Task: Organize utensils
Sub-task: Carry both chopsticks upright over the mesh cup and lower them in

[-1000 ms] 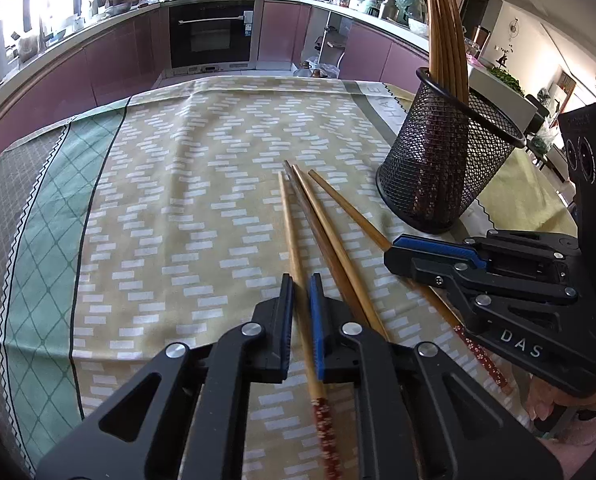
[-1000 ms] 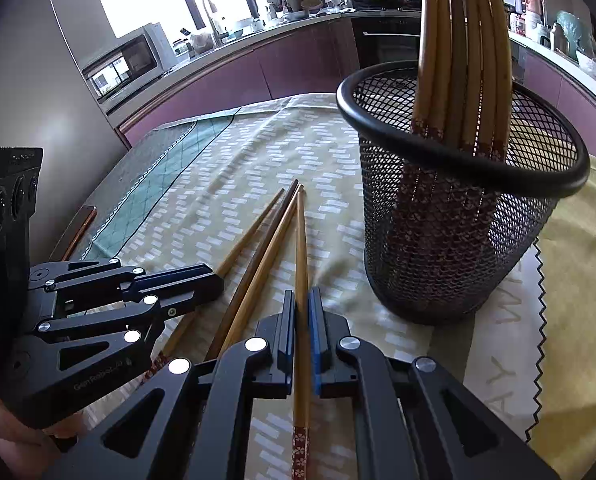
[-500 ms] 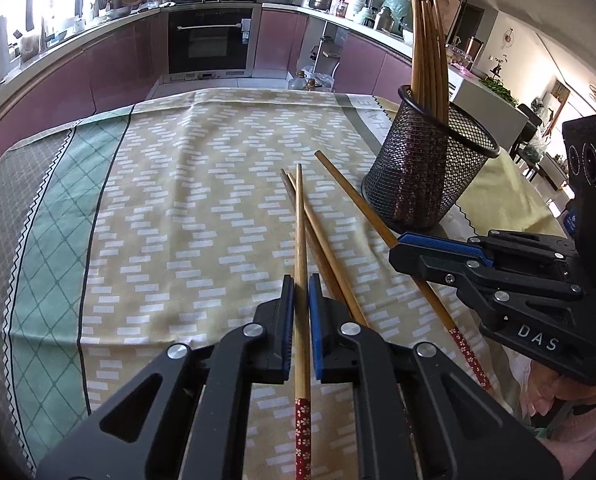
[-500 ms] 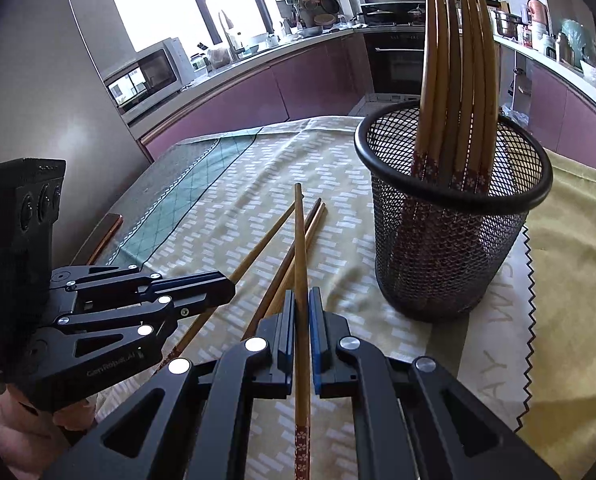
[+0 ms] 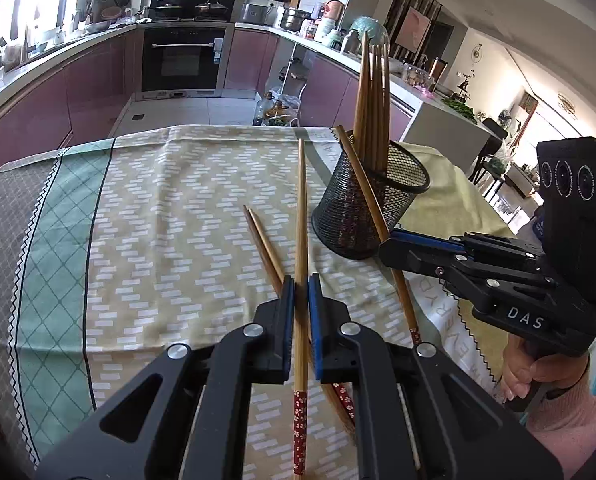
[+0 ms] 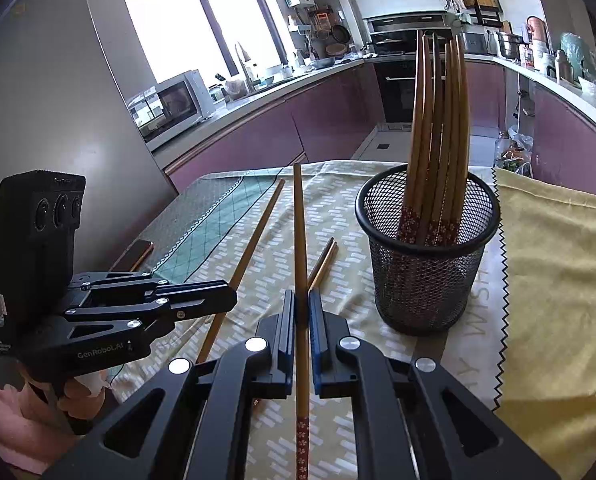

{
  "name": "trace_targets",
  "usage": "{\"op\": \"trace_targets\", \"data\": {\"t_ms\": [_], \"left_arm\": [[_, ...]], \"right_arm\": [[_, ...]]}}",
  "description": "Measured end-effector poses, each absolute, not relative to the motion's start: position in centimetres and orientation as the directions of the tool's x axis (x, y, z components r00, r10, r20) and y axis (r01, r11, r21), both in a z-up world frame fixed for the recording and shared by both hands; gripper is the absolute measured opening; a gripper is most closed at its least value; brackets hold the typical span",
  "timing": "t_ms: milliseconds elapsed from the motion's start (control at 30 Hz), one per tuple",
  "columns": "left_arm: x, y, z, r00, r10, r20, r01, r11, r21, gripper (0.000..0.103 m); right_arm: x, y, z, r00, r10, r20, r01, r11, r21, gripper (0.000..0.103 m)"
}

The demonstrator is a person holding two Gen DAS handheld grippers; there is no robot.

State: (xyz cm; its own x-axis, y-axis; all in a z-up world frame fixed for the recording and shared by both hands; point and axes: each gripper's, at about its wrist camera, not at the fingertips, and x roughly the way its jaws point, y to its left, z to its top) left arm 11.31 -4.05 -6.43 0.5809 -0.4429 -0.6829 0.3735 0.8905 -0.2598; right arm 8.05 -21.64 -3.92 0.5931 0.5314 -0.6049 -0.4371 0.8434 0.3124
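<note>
Both claws risen since a second ago, each chopstick now off patterned tablecloth (image 5: 157, 220). Left claw (image 5: 301, 296) clamps chopstick (image 5: 301, 208); right claw (image 6: 301, 312) clamps another chopstick (image 6: 300, 232). Two chopsticks (image 5: 263, 244) lie beside mesh holder (image 6: 426, 280). Kitchen counters, oven (image 5: 185, 60) behind.

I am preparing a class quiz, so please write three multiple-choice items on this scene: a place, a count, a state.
1. Where does the black mesh holder stand? A on the patterned cloth; B on the counter; C on the floor.
2. How many loose chopsticks lie on the cloth? A none; B two; C five.
3. The left claw is: A open, empty; B shut on the holder; C shut on a chopstick.
Key: 1A, its base rests there; 2B, one pair lies together; 3C, it pinches the stick.
</note>
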Motion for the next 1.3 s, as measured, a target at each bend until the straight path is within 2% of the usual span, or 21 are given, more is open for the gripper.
{"op": "trace_targets", "data": {"t_ms": [700, 1300], "left_arm": [[9.4, -4.2, -0.8, 0.586, -0.575, -0.572, 0.482, 0.814, -0.324, 0.008], [12.2, -5.7, 3.6, 0.633, -0.606, -0.482, 0.510, 0.794, -0.329, 0.008]], "right_arm": [[7.3, -26.4, -1.0, 0.670, 0.550, -0.499, -0.422, 0.835, 0.354, 0.006], [7.9, -28.5, 4.5, 0.760, 0.512, -0.401, -0.430, 0.858, 0.280, 0.006]]}}
